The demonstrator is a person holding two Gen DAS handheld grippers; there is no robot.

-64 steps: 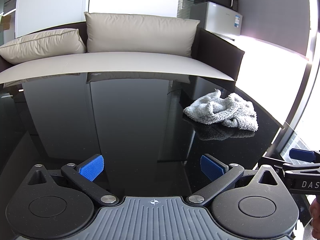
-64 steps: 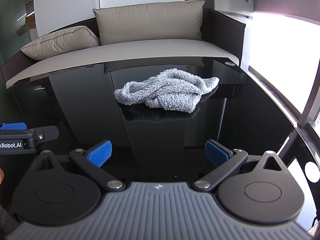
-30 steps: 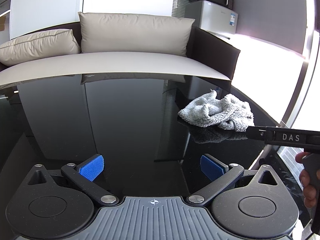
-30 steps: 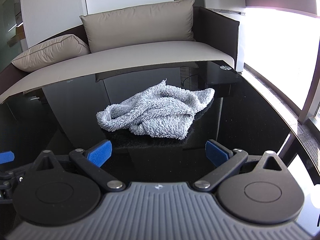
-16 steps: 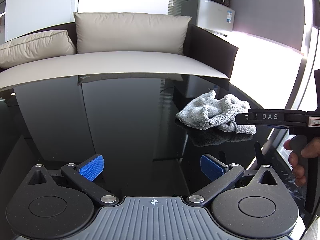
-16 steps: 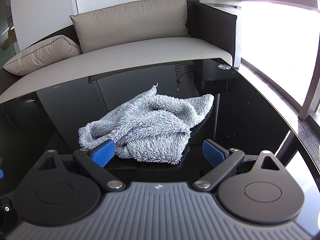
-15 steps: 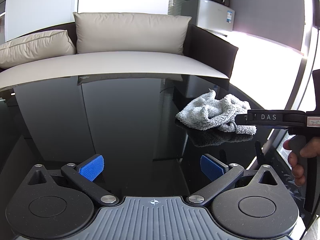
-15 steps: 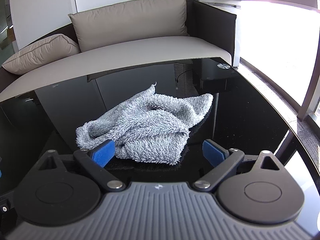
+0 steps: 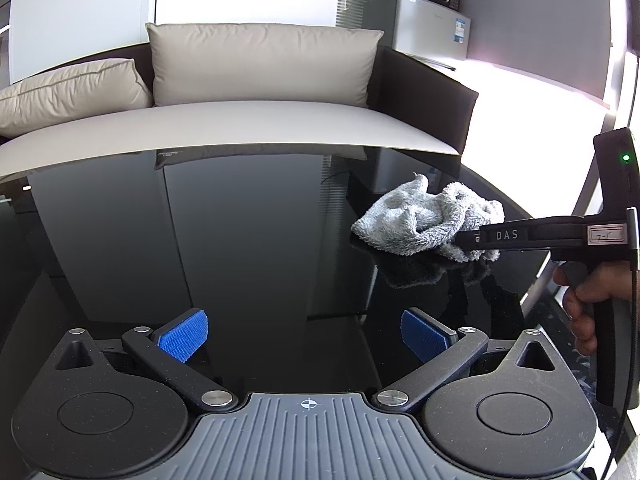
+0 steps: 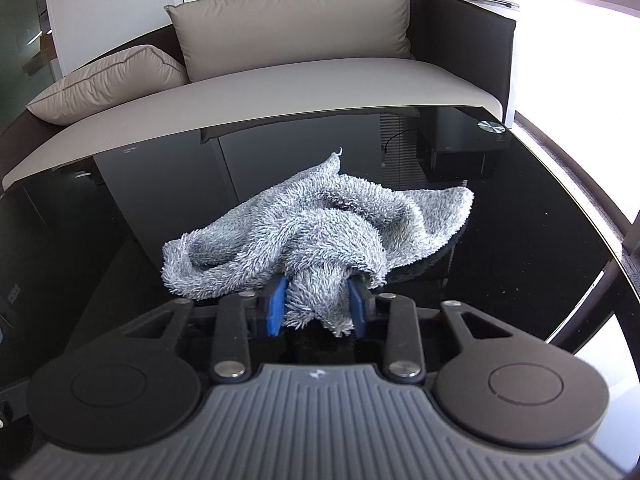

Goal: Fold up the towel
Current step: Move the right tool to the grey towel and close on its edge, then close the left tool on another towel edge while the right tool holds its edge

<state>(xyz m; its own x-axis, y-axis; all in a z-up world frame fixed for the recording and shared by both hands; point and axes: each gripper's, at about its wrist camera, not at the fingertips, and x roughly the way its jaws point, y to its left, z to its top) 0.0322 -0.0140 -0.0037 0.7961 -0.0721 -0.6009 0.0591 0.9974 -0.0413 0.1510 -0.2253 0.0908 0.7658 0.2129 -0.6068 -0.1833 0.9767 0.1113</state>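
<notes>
Crumpled near the window-side edge of the glossy black table [image 10: 540,240], the grey fluffy towel [image 10: 320,224] looks soft, light and limp, so the right gripper [image 10: 316,304], jaws closing on its near fold, suits it, while the left gripper [image 9: 304,332] waits wide, holding nothing.

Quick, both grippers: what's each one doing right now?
Left gripper: open, empty, above bare table.
Right gripper: jaws closing on a fold of the grey towel.

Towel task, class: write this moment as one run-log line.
stage: first grasp | right gripper: jaws closing on near fold of towel | left gripper: open, empty | towel: crumpled on table
</notes>
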